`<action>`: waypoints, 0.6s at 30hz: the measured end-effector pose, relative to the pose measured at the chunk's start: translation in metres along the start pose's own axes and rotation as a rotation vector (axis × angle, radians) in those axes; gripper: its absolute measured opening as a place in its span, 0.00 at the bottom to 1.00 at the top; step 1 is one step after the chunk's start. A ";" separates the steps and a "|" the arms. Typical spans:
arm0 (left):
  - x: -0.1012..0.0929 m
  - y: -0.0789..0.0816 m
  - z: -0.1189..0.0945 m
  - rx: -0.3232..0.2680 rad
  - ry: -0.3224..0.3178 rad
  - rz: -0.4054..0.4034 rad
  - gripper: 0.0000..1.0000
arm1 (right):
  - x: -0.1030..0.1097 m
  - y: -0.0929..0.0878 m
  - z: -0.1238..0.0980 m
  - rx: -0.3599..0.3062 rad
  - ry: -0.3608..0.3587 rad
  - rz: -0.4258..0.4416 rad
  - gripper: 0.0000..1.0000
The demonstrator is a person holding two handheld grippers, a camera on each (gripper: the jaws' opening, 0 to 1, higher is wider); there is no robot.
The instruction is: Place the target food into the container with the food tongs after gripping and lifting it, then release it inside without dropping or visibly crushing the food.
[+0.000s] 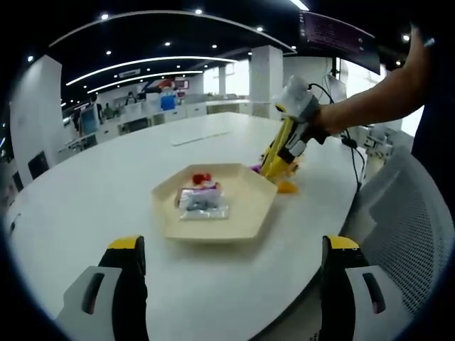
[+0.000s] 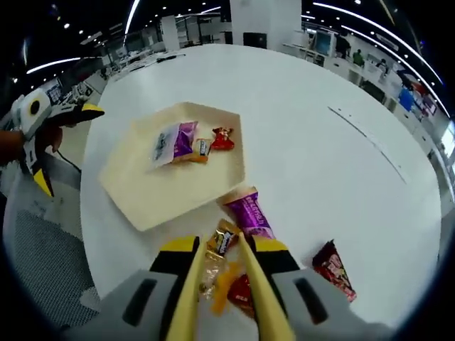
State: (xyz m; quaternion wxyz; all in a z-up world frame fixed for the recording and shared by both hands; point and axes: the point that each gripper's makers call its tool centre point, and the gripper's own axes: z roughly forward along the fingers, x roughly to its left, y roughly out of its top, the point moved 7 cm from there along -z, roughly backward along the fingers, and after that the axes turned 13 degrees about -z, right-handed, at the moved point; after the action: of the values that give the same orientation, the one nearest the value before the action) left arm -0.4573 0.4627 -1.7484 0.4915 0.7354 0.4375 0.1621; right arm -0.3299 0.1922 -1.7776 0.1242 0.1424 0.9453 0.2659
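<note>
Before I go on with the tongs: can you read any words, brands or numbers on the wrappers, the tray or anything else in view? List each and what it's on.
None can be read.
Purple packet beside the tray: print too blurred.
White and purple packet in the tray: print too small.
Dark red packet on the table: markings blurred.
Gold wrapper between the tongs: dark label, unreadable.
Overhead screen: faint lines, unreadable.

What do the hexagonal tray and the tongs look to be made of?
The hexagonal tray: matte cream, likely plastic or bamboo-fibre, with no shine and a smooth moulded rim. The tongs held in the right claw: glossy yellow, probably plastic.
</note>
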 end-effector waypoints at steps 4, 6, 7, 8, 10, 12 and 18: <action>0.000 0.001 0.000 -0.002 0.001 -0.001 0.99 | -0.002 -0.001 -0.003 -0.004 0.007 -0.015 0.26; 0.000 0.000 0.000 -0.002 0.001 -0.004 0.99 | -0.004 -0.001 -0.004 -0.013 0.006 0.001 0.26; 0.000 0.000 0.000 0.000 0.001 -0.003 0.99 | -0.003 0.000 -0.004 -0.017 0.011 0.006 0.26; 0.000 0.000 0.000 0.001 0.001 -0.002 0.99 | -0.002 0.001 -0.004 -0.021 0.011 0.003 0.26; 0.000 0.000 0.000 0.000 0.000 -0.002 0.99 | -0.002 0.003 -0.003 -0.026 0.016 -0.002 0.27; 0.000 0.000 0.000 0.002 0.000 -0.003 0.99 | -0.001 0.005 0.001 -0.026 0.021 -0.010 0.27; 0.000 0.000 0.000 0.005 0.002 -0.003 0.99 | -0.003 0.003 0.008 -0.022 0.030 -0.035 0.24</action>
State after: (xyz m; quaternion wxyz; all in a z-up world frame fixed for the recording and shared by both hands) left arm -0.4575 0.4624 -1.7482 0.4894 0.7360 0.4392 0.1609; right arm -0.3245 0.1974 -1.7822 0.1160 0.1203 0.9465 0.2762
